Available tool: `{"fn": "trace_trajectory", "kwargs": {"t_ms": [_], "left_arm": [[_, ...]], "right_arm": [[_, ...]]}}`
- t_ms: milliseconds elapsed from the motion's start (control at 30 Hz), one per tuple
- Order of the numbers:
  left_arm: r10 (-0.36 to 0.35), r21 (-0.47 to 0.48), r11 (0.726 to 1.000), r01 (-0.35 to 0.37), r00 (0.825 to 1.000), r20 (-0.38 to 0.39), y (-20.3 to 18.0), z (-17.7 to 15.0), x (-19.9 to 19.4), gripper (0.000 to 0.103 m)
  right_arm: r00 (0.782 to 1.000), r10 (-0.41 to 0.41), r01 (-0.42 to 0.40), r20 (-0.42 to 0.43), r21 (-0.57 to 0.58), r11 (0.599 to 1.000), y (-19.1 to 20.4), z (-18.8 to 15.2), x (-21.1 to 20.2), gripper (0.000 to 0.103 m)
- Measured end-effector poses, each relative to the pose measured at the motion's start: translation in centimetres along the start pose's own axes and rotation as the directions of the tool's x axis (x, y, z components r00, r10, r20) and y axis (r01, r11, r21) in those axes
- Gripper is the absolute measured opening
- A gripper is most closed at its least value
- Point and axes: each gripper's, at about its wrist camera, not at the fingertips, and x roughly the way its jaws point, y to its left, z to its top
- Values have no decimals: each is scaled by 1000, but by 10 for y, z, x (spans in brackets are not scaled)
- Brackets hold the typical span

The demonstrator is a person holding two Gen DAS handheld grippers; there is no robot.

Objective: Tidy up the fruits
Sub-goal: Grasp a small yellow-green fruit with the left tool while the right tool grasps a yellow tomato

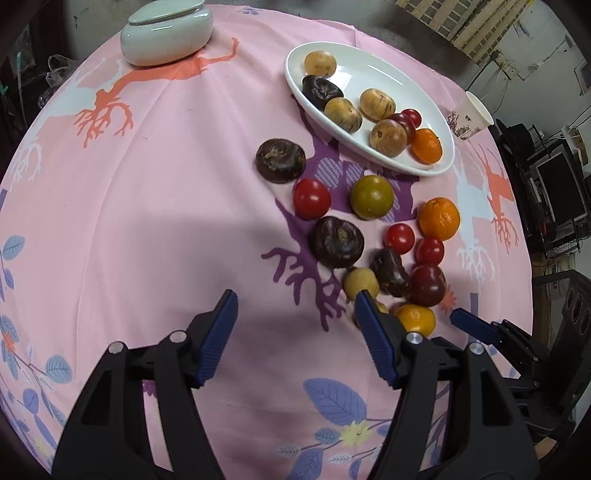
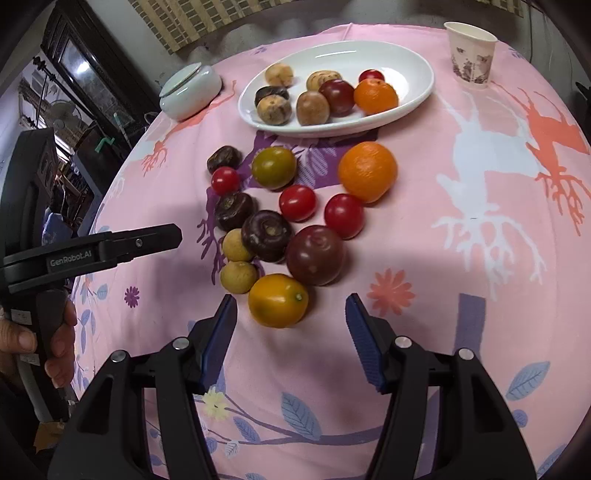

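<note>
A white oval plate (image 2: 410,88) at the far side holds several fruits, among them an orange (image 2: 375,96) and a dark plum (image 2: 337,96). Loose fruits lie on the pink cloth in front of it: a yellow-orange kumquat (image 2: 277,300), a dark plum (image 2: 314,254), a big orange (image 2: 367,171), a green tomato (image 2: 273,167), red cherry tomatoes, dark water chestnuts and tan longans. My right gripper (image 2: 290,314) is open, just short of the kumquat. My left gripper (image 1: 295,308) is open and empty, left of the fruit pile; the plate also shows in its view (image 1: 369,70).
A pale lidded ceramic jar (image 1: 166,33) stands at the far left of the table. A paper cup (image 2: 471,55) stands at the far right, beyond the plate. The left gripper body (image 2: 92,251) shows at the left of the right wrist view.
</note>
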Motion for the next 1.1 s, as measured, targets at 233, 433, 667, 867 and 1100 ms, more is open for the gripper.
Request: {"fn": "trace_trajectory", "kwargs": {"t_ms": [233,433,667,867,1100], "left_arm": [[5,-12,1000,-5,1000,-13,5,-4,1,69],[-1,10,1000,1,1000,-26,-3,-7,3,69],[-34,85,996,39,998,-57,-31,-17,13,69],[-62,163,983,78,993,-100,-58,-23,29,42],[-46,176,982,65,993,-109,-70,-21,44,36]], "right_arm": [[998,-62,58,-29,-111,992,18,-2,24,59],[998,-49,45,-38,-111,993,18,1,39,41],[1000,3,-4,-23,-54,999,1,-5,17,41],[1000,0,0,-11,10,1000,-27,-20,-9,41],[1000,5,-5,4,42,999,-43,-29,-25,41]]}}
